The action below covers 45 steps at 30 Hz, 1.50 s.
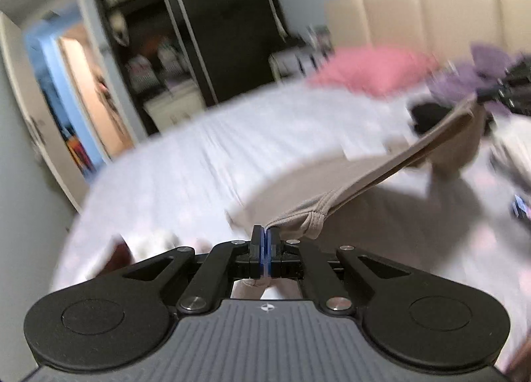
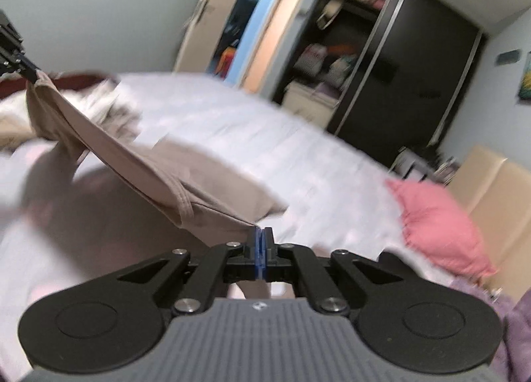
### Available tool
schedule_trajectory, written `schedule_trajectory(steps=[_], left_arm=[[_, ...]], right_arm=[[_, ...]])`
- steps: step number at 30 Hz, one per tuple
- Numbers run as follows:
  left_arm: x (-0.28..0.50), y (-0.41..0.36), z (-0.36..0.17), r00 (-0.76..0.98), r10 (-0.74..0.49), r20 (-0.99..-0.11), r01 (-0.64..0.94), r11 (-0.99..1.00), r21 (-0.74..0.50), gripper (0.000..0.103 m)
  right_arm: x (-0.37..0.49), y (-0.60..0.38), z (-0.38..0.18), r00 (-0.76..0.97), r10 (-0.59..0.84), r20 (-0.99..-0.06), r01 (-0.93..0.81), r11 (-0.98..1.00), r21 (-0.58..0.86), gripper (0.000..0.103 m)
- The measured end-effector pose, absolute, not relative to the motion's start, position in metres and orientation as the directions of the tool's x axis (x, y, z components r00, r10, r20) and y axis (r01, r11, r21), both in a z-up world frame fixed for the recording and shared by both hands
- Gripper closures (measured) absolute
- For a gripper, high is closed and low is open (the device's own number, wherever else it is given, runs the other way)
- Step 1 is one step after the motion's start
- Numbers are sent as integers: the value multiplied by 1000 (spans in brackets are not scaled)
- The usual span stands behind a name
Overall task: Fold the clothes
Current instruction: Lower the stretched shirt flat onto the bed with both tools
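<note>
A beige garment (image 1: 391, 169) hangs stretched between my two grippers above the white bed (image 1: 205, 156). In the left wrist view my left gripper (image 1: 265, 227) is shut on one corner of it, near a stitched hem, and the cloth runs up to the right where my right gripper (image 1: 478, 96) pinches the other corner. In the right wrist view my right gripper (image 2: 260, 229) is shut on the beige garment (image 2: 139, 156), which stretches up and left to my left gripper (image 2: 31, 74). The lower part of the cloth sags onto the bed (image 2: 265, 136).
A pink pillow (image 1: 371, 69) (image 2: 441, 219) lies by the cream headboard (image 1: 431, 13). Purple clothing (image 1: 471, 79) and a dark item (image 1: 428, 116) sit near it. A dark wardrobe (image 1: 219, 23) with open shelves and a doorway (image 1: 66, 89) stand beyond the bed.
</note>
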State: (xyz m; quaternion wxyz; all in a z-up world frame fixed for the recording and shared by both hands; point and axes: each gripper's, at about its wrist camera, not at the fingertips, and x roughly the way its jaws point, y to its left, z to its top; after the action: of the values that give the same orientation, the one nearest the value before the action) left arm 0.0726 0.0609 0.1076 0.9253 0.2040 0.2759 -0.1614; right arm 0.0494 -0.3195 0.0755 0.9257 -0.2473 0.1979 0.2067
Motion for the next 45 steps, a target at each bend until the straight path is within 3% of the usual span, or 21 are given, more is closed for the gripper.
schedule_trajectory(steps=[5, 14, 23, 32, 45], left_arm=[[39, 67, 74, 704, -218, -676, 520, 806, 282, 103], [-19, 59, 59, 543, -258, -799, 713, 644, 277, 103], [-42, 41, 15, 343, -214, -915, 833, 519, 191, 103], [-39, 32, -54, 197, -134, -971, 884, 452, 117, 103], [-18, 33, -93, 133, -130, -983, 834, 550, 41, 103]], right_arm=[[21, -321, 67, 771, 314, -555, -577, 713, -398, 102], [-26, -327, 71, 578, 312, -754, -763, 533, -364, 102], [-43, -314, 15, 346, 229, -910, -885, 402, -235, 102], [-35, -302, -40, 219, 159, -963, -921, 359, -150, 101], [-22, -295, -60, 171, 135, -976, -920, 377, -109, 98]])
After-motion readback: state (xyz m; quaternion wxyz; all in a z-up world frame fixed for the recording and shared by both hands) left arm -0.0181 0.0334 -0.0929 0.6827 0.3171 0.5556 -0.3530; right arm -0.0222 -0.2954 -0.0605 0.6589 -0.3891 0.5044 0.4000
